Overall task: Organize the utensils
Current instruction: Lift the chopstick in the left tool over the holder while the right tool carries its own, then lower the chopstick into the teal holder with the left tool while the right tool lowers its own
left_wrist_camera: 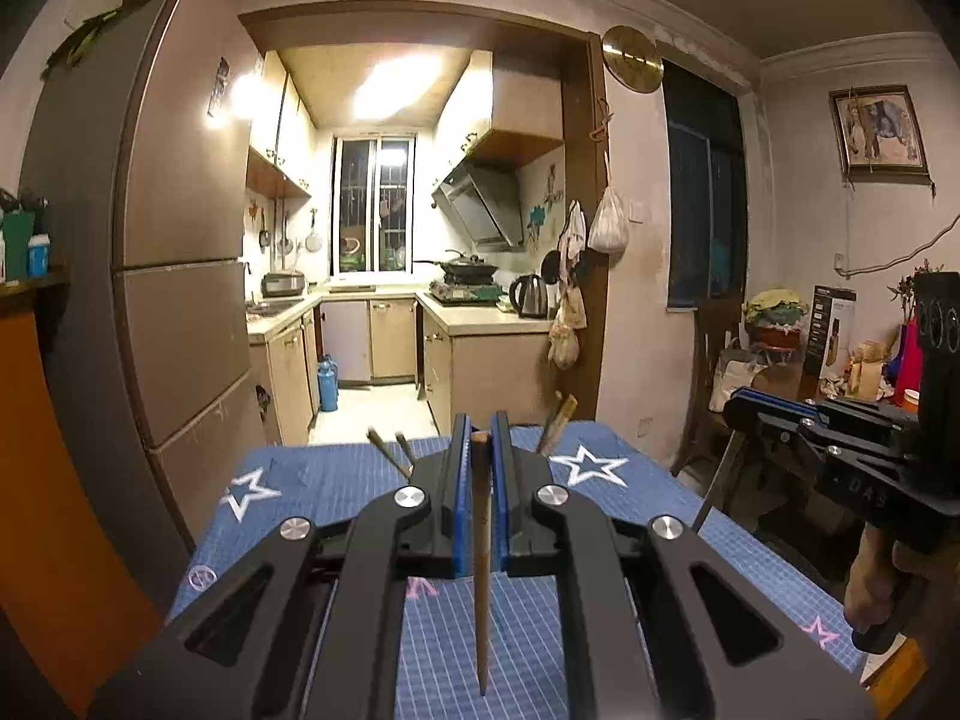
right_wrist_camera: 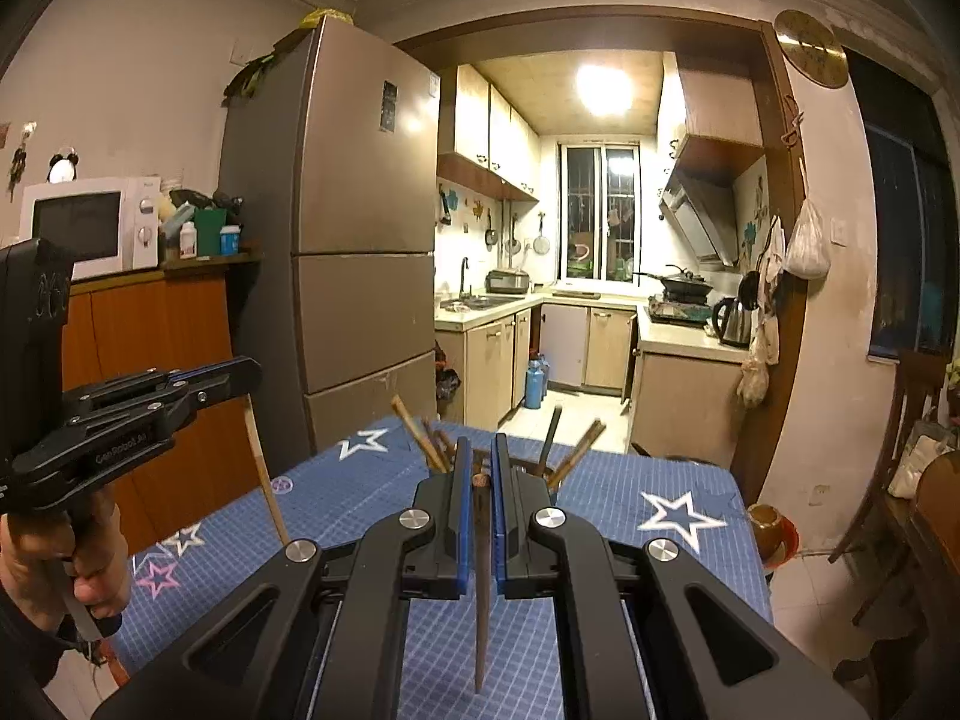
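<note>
My left gripper (left_wrist_camera: pixel 481 423) is shut on a light wooden chopstick (left_wrist_camera: pixel 482 540) that hangs point-down over the blue star-patterned table (left_wrist_camera: pixel 312 498). My right gripper (right_wrist_camera: pixel 478 444) is shut on a darker chopstick (right_wrist_camera: pixel 482 600), also hanging point-down. Each gripper shows in the other's view: the right gripper (left_wrist_camera: pixel 735 405) at the right edge with its chopstick (left_wrist_camera: pixel 714 492), the left gripper (right_wrist_camera: pixel 252 369) at the left with its chopstick (right_wrist_camera: pixel 264 468). Several more chopsticks (right_wrist_camera: pixel 414 426) stand up behind my fingers; what holds them is mostly hidden.
Beyond the far table edge (right_wrist_camera: pixel 600 498) is a tall fridge (right_wrist_camera: pixel 360 210) and an open kitchen doorway. An orange cabinet with a microwave (right_wrist_camera: pixel 84 228) stands at the left. Wooden chairs (right_wrist_camera: pixel 900 450) and a brown pot (right_wrist_camera: pixel 765 522) sit to the right.
</note>
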Tool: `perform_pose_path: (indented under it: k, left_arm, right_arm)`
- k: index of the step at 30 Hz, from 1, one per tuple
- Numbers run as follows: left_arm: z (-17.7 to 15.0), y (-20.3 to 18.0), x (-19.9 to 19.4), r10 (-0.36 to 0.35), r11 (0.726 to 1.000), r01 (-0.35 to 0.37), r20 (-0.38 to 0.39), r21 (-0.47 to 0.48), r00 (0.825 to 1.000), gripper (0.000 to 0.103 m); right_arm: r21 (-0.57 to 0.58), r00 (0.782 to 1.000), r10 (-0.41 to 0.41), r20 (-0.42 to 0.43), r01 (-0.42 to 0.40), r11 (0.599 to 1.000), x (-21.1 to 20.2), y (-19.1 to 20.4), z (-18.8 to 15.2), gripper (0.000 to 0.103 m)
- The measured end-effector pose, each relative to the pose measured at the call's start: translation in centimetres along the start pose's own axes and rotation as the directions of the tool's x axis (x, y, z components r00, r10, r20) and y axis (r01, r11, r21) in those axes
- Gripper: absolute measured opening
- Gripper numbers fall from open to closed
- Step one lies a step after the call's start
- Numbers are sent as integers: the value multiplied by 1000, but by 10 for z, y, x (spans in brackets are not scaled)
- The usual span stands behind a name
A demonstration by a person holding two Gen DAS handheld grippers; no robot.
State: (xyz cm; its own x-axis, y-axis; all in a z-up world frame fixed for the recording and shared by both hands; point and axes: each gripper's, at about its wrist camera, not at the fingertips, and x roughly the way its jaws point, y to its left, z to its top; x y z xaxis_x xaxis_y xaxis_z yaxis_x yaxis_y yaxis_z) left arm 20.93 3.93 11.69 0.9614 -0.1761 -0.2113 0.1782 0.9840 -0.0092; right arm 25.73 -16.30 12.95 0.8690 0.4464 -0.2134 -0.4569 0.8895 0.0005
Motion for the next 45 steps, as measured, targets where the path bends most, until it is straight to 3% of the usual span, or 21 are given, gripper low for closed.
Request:
perform_pose_path:
  k: [8,20,31,39,45]
  left_arm:
    - [40,8,17,4,1000,-3,24,-21,1000,5]
    - [75,21,47,37,999,-36,46,-26,998,5]
    - [135,24,73,63,998,-61,111,-20,992,5]
    - [151,33,111,86,996,-82,120,-38,989,5]
    - [147,39,140,87,995,-82,97,-56,991,5]
  right_arm:
    - [0,1000,-4,18,4,1000,22,-6,41,7]
    - [-26,999,-21,46,22,999,52,-17,95,7]
    - [-14,996,-24,82,25,1000,88,-33,152,7]
    - [2,995,-19,102,19,1000,121,-42,178,7]
    - [13,996,-24,82,23,1000,147,-50,174,7]
